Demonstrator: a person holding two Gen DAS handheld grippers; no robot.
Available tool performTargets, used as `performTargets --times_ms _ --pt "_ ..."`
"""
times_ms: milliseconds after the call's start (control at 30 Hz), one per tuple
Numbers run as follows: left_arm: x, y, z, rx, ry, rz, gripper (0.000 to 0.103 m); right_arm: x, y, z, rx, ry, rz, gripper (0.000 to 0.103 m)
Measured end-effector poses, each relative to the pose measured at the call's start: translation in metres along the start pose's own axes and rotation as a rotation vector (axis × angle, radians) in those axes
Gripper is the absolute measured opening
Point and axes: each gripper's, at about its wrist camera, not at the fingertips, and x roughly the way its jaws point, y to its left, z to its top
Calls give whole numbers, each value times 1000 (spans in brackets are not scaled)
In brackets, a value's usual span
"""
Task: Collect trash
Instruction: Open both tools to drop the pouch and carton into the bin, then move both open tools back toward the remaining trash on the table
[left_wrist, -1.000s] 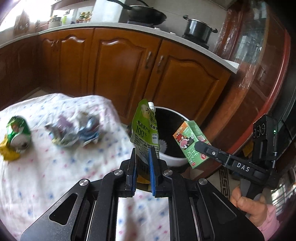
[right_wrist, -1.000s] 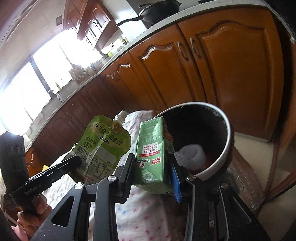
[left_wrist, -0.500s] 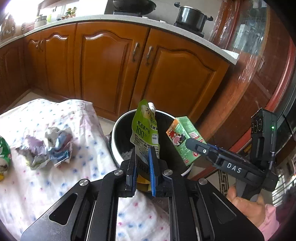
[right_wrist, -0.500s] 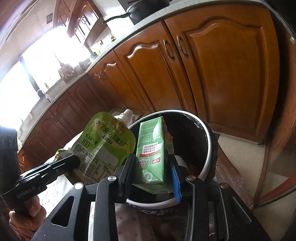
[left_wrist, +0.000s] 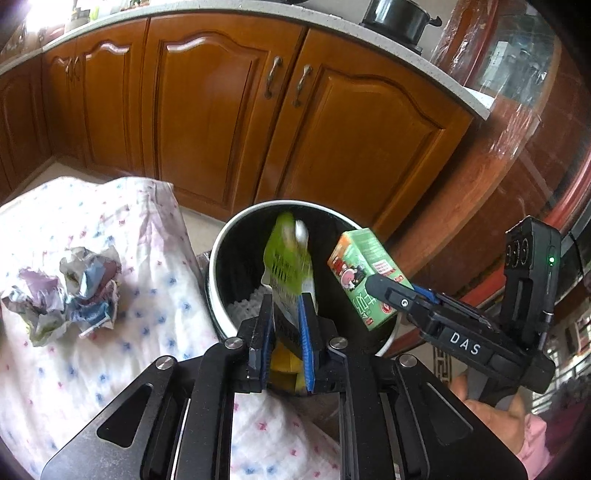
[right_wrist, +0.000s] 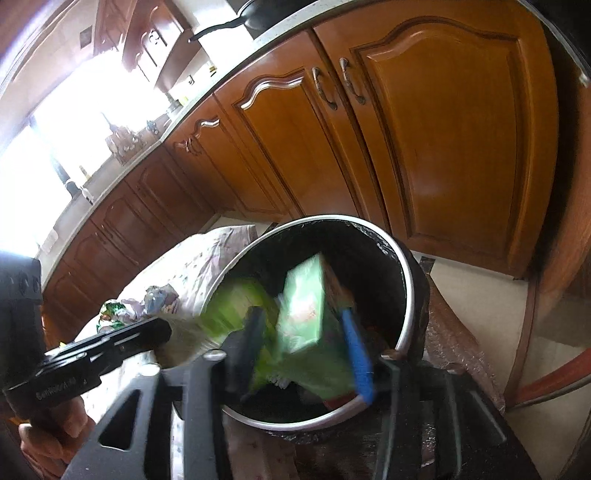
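My left gripper (left_wrist: 286, 317) has its jaws slightly parted around a green drink pouch (left_wrist: 290, 266), which is blurred and tilting over the bin (left_wrist: 221, 243). My right gripper (right_wrist: 301, 332) has its jaws spread wide; the green milk carton (right_wrist: 304, 306) is blurred between them, above the bin (right_wrist: 406, 295). In the left wrist view the carton (left_wrist: 365, 273) still sits at the right gripper's tip (left_wrist: 388, 291). The bin is black-lined with a white rim and holds white paper (left_wrist: 251, 302).
Crumpled paper (left_wrist: 70, 288) lies on the spotted tablecloth (left_wrist: 140, 332) left of the bin. More wrappers (right_wrist: 125, 310) show in the right wrist view. Wooden cabinets (left_wrist: 221, 122) stand behind the bin. A red-brown cabinet (left_wrist: 517, 166) is at the right.
Both grippers moved over the bin. Their jaws have widened, and the pouch and the carton are now blurred with motion between them.
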Motion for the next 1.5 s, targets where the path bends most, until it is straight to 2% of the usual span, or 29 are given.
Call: performTargets --times_ms 67,133,167,367,533,1067,1500 --pt "0 2 1 -12 4 -14 22 -3 -1 -1 7 -15 5 63" --pt "-3 6 0 -26 -11 -8 44 -7 0 -3 13 -27 13 63" --pt "-6 9 -2 -36 -23 -5 45 -9 -1 -4 17 -32 15 64" --pt "-22 24 -17 -77 -45 -1 46 -20 4 -13 37 -56 43 74" --pt "-43 39 -39 -109 -78 16 49 -27 22 -25 23 -63 78 78" --pt "-101 114 -110 -298 -122 98 50 -18 105 -75 -103 18 186 79" --pt "-136 171 -144 -409 -164 153 50 7 155 -88 -191 78 226 79"
